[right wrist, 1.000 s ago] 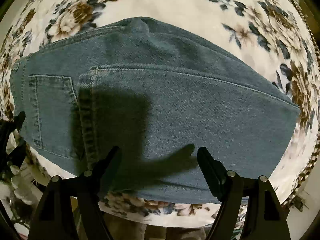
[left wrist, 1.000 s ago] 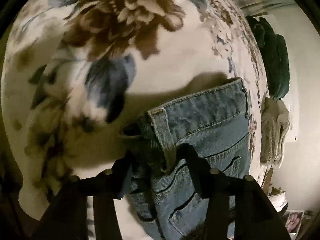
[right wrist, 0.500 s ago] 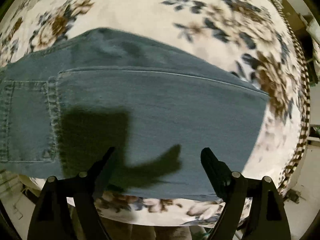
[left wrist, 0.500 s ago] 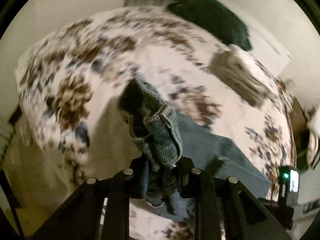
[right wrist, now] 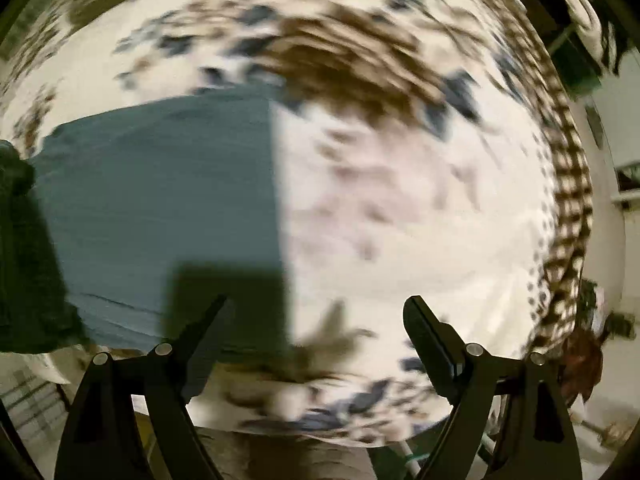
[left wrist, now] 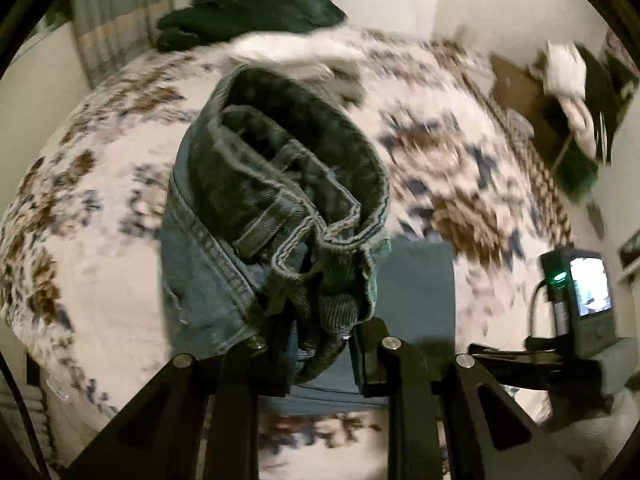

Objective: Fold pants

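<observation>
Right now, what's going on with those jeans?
Left gripper shut on jeans waistband, lifted off bed. Right gripper open, empty. Nothing in the way.

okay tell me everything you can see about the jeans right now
The jeans are blue denim with pale stitching. Their waistband end, with a belt loop, is bunched and lifted, clamped in the left gripper. The rest lies flat on the floral bedspread, ending in a straight edge. The right gripper is open, holding nothing.

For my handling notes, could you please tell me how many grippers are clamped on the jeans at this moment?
1. The left gripper is shut on the jeans at the waistband; the right gripper hangs open above the bedspread, holding nothing.
</observation>
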Demonstrator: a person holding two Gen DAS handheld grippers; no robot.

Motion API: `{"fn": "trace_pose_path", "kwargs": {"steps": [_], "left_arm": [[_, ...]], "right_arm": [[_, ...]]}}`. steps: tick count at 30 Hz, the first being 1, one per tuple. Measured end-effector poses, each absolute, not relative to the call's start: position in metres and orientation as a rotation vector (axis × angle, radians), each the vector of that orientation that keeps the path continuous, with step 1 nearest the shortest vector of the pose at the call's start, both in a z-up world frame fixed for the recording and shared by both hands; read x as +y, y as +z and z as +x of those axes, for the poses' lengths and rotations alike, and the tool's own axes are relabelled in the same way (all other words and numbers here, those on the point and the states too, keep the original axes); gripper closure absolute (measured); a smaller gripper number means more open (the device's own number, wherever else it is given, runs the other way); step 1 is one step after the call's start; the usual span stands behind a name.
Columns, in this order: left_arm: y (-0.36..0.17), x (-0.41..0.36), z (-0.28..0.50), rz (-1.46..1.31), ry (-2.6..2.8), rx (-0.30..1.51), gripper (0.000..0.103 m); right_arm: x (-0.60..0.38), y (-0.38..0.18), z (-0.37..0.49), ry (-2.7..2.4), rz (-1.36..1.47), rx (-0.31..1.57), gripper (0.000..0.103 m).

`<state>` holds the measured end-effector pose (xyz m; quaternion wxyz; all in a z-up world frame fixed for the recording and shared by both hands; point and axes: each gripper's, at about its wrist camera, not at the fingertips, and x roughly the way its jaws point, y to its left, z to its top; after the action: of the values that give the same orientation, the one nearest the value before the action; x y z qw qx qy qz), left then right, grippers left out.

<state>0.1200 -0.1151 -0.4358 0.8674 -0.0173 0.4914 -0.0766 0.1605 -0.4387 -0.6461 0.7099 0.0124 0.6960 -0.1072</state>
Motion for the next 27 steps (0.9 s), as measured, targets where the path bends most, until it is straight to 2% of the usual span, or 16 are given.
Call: {"fn": "trace_pose_path", "kwargs": {"steps": [7,10,12,13,14,15,17,20,22,27], "left_arm": [[-0.504,-0.166,0.138,0.087,-0.174,1.178,0.083],[-0.508,-0.167,0.143,0.06,-0.154,1.27,0.071],[-0.497,-0.162,0.143,0.0,-0.157,1.3,0.06],[-0.489,-0.157,0.142,-0.036,-0.155,1.302,0.058],[-0.482,-0.152,0.14,-0.062,-0.152,1.299,0.05],[-0.477,-0.147,0.138,-0.078,-0.14,1.29,0.033],[-0.46,-0.133,0.136,-0.08,-0.067,1.278,0.017],[-0.445,-0.111,0.135,-0.079,0.029,1.266,0.011],[-0.445,-0.093,0.135,-0.086,0.085,1.266,0.011],[-0.473,-0.057,0.142,-0.076,0.191,1.318,0.011]], "right_arm": [[-0.501,-0.668,0.151,-0.264,0.087,1.56,0.015],[-0.51,-0.669,0.154,-0.22,0.156,1.548,0.015],[-0.514,-0.664,0.158,-0.176,0.196,1.528,0.014],[-0.516,-0.659,0.161,-0.145,0.219,1.513,0.014],[-0.516,-0.654,0.164,-0.115,0.238,1.5,0.012],[-0.515,-0.65,0.167,-0.083,0.26,1.49,0.011],[-0.511,-0.642,0.175,-0.001,0.307,1.472,0.01],[-0.499,-0.633,0.189,0.105,0.353,1.447,0.006],[-0.48,-0.627,0.203,0.175,0.373,1.434,0.006],[-0.402,-0.638,0.233,0.321,0.381,1.472,0.004]]}}
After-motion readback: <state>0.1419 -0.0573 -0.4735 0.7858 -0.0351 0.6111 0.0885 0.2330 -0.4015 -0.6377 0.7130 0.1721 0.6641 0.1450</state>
